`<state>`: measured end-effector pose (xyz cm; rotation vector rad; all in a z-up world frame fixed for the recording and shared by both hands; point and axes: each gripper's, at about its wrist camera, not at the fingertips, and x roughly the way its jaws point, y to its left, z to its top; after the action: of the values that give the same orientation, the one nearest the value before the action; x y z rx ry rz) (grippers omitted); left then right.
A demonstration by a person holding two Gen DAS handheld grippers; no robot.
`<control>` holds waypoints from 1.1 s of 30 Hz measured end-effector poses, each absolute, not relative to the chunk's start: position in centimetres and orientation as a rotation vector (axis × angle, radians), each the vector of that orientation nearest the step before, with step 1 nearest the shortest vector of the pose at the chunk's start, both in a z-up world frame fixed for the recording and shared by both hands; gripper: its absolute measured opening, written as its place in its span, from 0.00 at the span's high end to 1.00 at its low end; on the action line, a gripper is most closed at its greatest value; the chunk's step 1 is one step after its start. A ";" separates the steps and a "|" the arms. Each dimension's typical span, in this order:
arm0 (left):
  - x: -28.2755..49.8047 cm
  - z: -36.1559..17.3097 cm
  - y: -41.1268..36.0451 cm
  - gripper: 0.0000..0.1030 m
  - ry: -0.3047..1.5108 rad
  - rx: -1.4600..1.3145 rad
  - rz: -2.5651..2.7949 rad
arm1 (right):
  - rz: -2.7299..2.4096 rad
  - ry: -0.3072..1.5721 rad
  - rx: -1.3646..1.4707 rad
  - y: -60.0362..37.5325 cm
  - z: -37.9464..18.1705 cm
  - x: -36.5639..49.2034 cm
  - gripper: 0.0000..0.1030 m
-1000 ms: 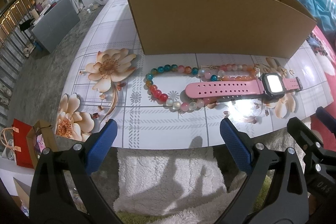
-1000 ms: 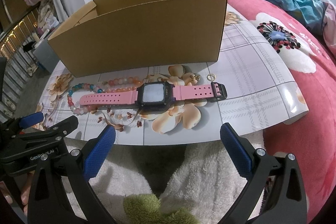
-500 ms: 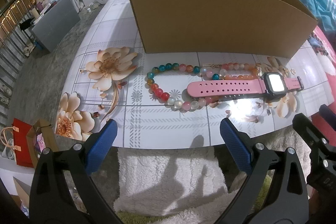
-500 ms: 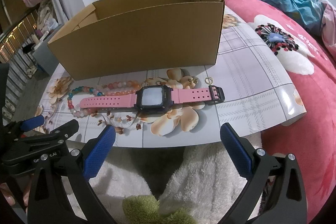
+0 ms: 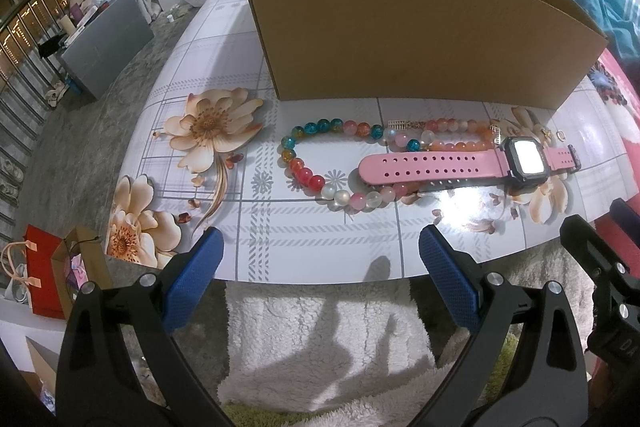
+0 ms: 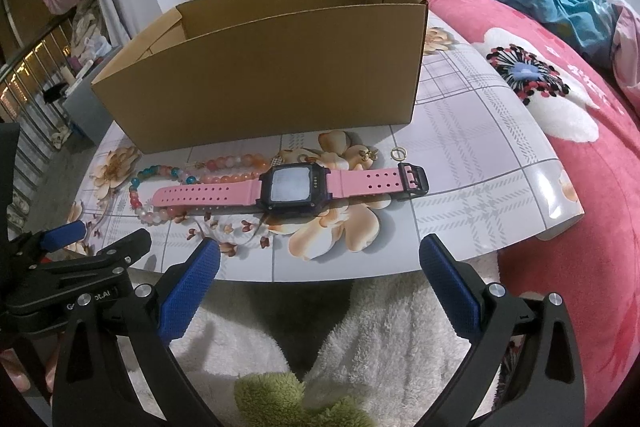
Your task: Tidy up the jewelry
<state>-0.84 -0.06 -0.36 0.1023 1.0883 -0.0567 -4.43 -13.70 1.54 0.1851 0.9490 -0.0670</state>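
A pink-strapped watch (image 5: 460, 167) with a black square face lies flat on the flowered table, also in the right wrist view (image 6: 288, 187). A multicoloured bead bracelet (image 5: 316, 151) lies partly under its strap; it also shows in the right wrist view (image 6: 160, 179). An orange-pink bead bracelet (image 5: 456, 135) lies behind the watch. A small gold ring (image 6: 399, 153) lies by the buckle. An open cardboard box (image 5: 400, 27) stands behind them, also in the right wrist view (image 6: 272, 75). My left gripper (image 5: 320, 279) is open and empty before the table's edge. My right gripper (image 6: 320, 279) is open and empty, likewise off the edge.
The table top (image 5: 304, 231) ends just ahead of both grippers, with white fleece (image 5: 320, 339) below. A red bedspread (image 6: 580, 187) lies to the right. A red gift bag (image 5: 40, 279) and a grey box (image 5: 104, 43) stand on the floor at left.
Both grippers have drawn back slightly from the table and shifted a little; the jewellery and box have not moved. Both stay open.
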 end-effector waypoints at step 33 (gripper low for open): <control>0.9 -0.7 -0.2 0.08 1.102 0.131 -0.049 | -0.069 0.955 0.207 -14.7 1.1 -3.4 0.05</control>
<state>0.87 -0.24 -0.71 0.1314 1.1022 -0.0491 -3.37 -14.70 1.06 0.2074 0.9547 -0.0686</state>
